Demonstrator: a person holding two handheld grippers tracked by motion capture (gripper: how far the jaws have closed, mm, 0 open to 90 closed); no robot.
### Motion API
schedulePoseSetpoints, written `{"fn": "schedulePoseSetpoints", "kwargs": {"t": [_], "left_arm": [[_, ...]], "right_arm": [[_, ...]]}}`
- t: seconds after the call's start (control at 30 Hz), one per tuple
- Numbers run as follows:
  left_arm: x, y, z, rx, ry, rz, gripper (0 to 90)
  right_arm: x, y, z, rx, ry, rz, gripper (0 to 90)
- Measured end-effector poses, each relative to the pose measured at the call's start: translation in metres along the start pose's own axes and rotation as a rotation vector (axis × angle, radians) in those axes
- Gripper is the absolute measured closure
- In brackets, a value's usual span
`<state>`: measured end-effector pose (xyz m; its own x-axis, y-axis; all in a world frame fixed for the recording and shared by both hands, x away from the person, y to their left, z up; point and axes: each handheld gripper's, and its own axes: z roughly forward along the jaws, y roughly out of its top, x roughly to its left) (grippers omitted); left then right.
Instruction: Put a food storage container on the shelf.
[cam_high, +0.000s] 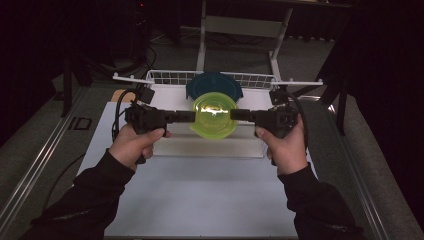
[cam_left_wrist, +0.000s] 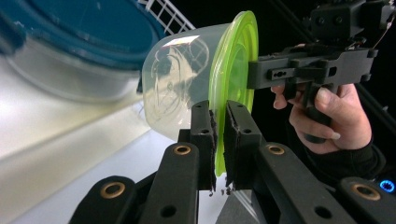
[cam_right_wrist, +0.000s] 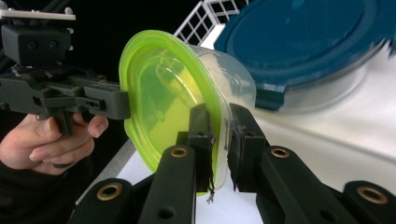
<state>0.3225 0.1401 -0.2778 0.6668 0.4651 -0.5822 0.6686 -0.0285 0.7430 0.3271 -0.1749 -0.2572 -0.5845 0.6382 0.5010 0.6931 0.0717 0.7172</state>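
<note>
i have the left claw (cam_left_wrist: 218, 140) clamped on the rim of the clear round plastic tub with the lime-green lid (cam_high: 214, 115), and my right claw (cam_right_wrist: 219, 140) clamped on the opposite rim. the tub hangs between the two claws, tipped on its side, lid toward me, clear of the white bench (cam_high: 200, 195). just beyond the claws sits a clear container with a dark blue lid (cam_high: 214, 84), with a white wire rack (cam_high: 165, 76) behind it.
</note>
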Motion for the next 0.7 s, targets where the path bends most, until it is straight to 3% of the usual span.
{"fn": "schedulePoseSetpoints", "kwargs": {"t": [0.17, 0.43, 0.47, 0.67, 0.7], "left_arm": [[0.004, 0.02, 0.004, -0.014, 0.003, -0.003, 83.0], [0.012, 0.034, 0.01, -0.036, 0.024, -0.026, 83.0], [0.017, 0.041, 0.013, -0.033, 0.038, -0.038, 82.9], [0.023, 0.047, 0.019, -0.032, 0.055, -0.065, 82.6], [0.026, 0.047, 0.022, -0.032, 0.054, -0.09, 82.6]], "right_arm": [[-0.002, 0.023, -0.002, -0.018, -0.02, -0.003, 80.6], [-0.007, 0.047, 0.007, -0.005, -0.072, 0.001, 80.3], [-0.009, 0.053, 0.009, -0.001, -0.084, 0.007, 80.3], [-0.017, 0.063, 0.016, 0.019, -0.105, 0.032, 80.2], [-0.018, 0.064, 0.017, 0.022, -0.106, 0.038, 80.1]]}}
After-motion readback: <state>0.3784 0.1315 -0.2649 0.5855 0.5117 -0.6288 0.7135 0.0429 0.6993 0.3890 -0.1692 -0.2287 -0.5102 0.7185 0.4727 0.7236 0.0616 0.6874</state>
